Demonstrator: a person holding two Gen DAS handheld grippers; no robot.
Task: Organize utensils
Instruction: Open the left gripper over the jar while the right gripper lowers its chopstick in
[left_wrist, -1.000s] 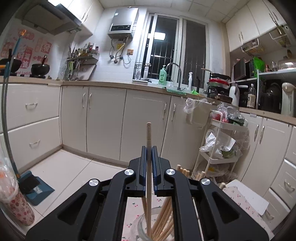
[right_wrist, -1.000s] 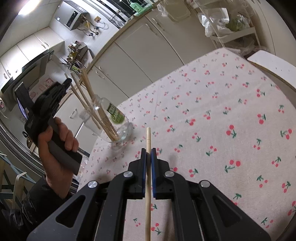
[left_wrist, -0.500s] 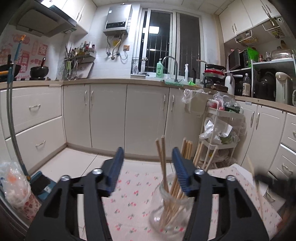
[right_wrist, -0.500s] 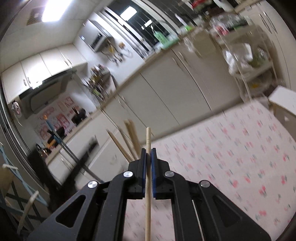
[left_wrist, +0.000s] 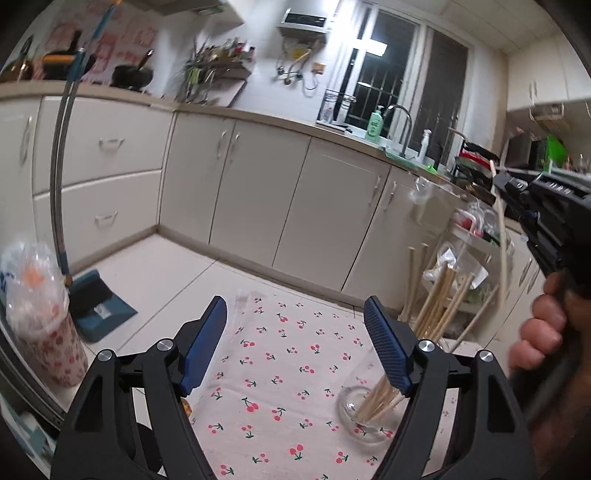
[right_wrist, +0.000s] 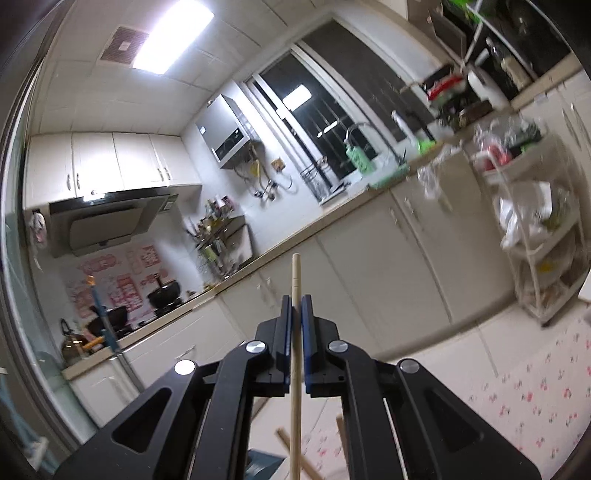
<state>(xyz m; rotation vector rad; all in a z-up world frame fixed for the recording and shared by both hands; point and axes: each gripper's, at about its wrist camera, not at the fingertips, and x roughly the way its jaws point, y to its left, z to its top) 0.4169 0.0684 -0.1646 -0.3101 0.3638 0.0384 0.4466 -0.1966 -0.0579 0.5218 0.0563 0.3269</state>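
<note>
A glass jar (left_wrist: 369, 413) with several wooden chopsticks (left_wrist: 436, 306) stands on the cherry-print tablecloth (left_wrist: 280, 369), low and right in the left wrist view. My left gripper (left_wrist: 295, 301) hangs to the jar's left, its jaws opening with nothing between them. My right gripper (right_wrist: 295, 314) is shut on a single chopstick (right_wrist: 295, 273) and points level at the kitchen cabinets. In the left wrist view that gripper (left_wrist: 498, 182) hangs high above the jar, and its chopstick (left_wrist: 501, 240) points down at the jar. A person's hand (left_wrist: 543, 332) holds it.
On the floor to the left are a bin lined with a plastic bag (left_wrist: 40, 325) and a blue dustpan (left_wrist: 96, 310) with a long handle. Cream cabinets (left_wrist: 258, 206) run along the back. A white wire cart (right_wrist: 535, 258) stands beyond the table's far right corner.
My left gripper let go of its chopstick into the jar, opened wide and drew away to the left. My right gripper rose from the table with its chopstick to above the jar.
</note>
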